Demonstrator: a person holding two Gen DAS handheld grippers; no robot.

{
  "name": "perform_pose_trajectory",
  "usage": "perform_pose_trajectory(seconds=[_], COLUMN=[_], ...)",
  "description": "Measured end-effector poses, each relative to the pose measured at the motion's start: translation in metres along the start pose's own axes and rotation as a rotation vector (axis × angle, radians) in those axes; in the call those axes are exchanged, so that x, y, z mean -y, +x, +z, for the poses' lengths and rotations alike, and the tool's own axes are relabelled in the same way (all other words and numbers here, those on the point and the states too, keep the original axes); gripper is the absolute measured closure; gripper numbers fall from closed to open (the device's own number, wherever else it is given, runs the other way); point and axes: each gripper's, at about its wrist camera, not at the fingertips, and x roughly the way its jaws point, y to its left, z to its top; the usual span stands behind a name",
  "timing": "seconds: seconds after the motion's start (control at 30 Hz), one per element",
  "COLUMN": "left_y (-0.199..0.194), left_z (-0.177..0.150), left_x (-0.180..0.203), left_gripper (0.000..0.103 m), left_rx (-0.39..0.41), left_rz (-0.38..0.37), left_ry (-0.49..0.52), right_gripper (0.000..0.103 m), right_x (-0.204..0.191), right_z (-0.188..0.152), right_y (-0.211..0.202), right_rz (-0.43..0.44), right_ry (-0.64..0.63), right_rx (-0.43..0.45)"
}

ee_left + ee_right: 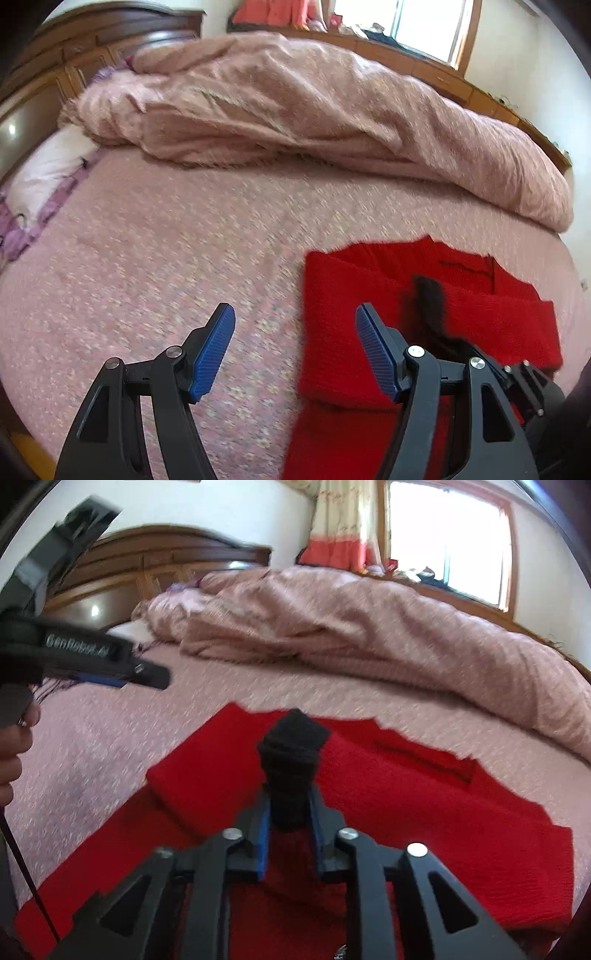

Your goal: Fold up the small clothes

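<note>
A red knit sweater lies flat on the pink bedspread, with its sleeves folded across the body. My right gripper is shut on a black rolled sock, which sticks out forward over the sweater. In the left wrist view the same sock shows as a dark strip above the red knit. My left gripper is open and holds nothing; it hangs over the sweater's left edge. It also shows from the side in the right wrist view, as the left gripper held by a hand.
A crumpled pink duvet runs along the far side of the bed. A white pillow lies at the left by the dark wooden headboard. A window and curtain stand behind.
</note>
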Motion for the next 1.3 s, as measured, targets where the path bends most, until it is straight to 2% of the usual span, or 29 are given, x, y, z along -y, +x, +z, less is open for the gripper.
perform_pose_trajectory(seconds=[0.07, 0.1, 0.13, 0.2, 0.33, 0.47, 0.63, 0.7, 0.83, 0.87, 0.93, 0.97, 1.0, 1.03, 1.2, 1.3], left_y=[0.006, 0.008, 0.011, 0.015, 0.017, 0.02, 0.031, 0.046, 0.074, 0.075, 0.07, 0.068, 0.066, 0.062, 0.058, 0.051], left_z=[-0.002, -0.003, -0.005, -0.009, -0.019, -0.022, -0.015, -0.013, -0.021, -0.026, -0.034, -0.035, -0.035, -0.033, -0.027, -0.024], left_x=[0.003, 0.004, 0.004, 0.006, 0.009, 0.018, 0.045, 0.062, 0.091, 0.096, 0.103, 0.105, 0.105, 0.104, 0.087, 0.08], left_gripper=[0.04, 0.04, 0.04, 0.04, 0.04, 0.04, 0.04, 0.04, 0.041, 0.043, 0.076, 0.082, 0.086, 0.094, 0.097, 0.098], left_rx=[-0.05, -0.07, -0.09, -0.121, -0.124, -0.116, -0.143, -0.179, -0.259, -0.246, -0.186, -0.188, -0.189, -0.171, -0.174, -0.166], left_rz=[-0.047, -0.074, -0.097, -0.125, -0.16, -0.218, -0.308, -0.301, -0.209, -0.178, -0.144, -0.174, -0.182, -0.169, -0.248, -0.279], left_ry=[-0.01, -0.018, -0.027, -0.035, 0.002, 0.022, 0.024, 0.023, 0.08, 0.114, 0.164, 0.173, 0.168, 0.156, 0.069, 0.053], right_gripper=[0.055, 0.037, 0.033, 0.033, 0.032, 0.032, 0.032, 0.032, 0.032, 0.032, 0.032, 0.032, 0.032, 0.032, 0.032, 0.033], right_x=[-0.005, -0.006, -0.006, -0.002, 0.028, 0.086, 0.165, 0.188, 0.217, 0.222, 0.23, 0.232, 0.235, 0.238, 0.232, 0.222], right_z=[0.001, 0.002, 0.002, 0.0, -0.018, -0.052, -0.094, -0.109, -0.127, -0.13, -0.135, -0.136, -0.136, -0.135, -0.128, -0.124], right_y=[-0.006, -0.013, -0.018, -0.036, -0.068, -0.094, -0.123, -0.134, -0.156, -0.16, -0.163, -0.16, -0.158, -0.155, -0.139, -0.132], right_rz=[0.009, 0.016, 0.019, 0.011, -0.041, -0.176, -0.301, -0.331, -0.367, -0.37, -0.374, -0.373, -0.372, -0.373, -0.346, -0.347], right_ry=[-0.021, -0.03, -0.037, -0.047, -0.051, -0.013, 0.123, 0.169, 0.21, 0.216, 0.23, 0.238, 0.245, 0.251, 0.226, 0.186], right_rx=[0.011, 0.021, 0.029, 0.051, 0.032, -0.046, -0.088, -0.104, -0.086, -0.078, -0.073, -0.078, -0.084, -0.085, -0.086, -0.089])
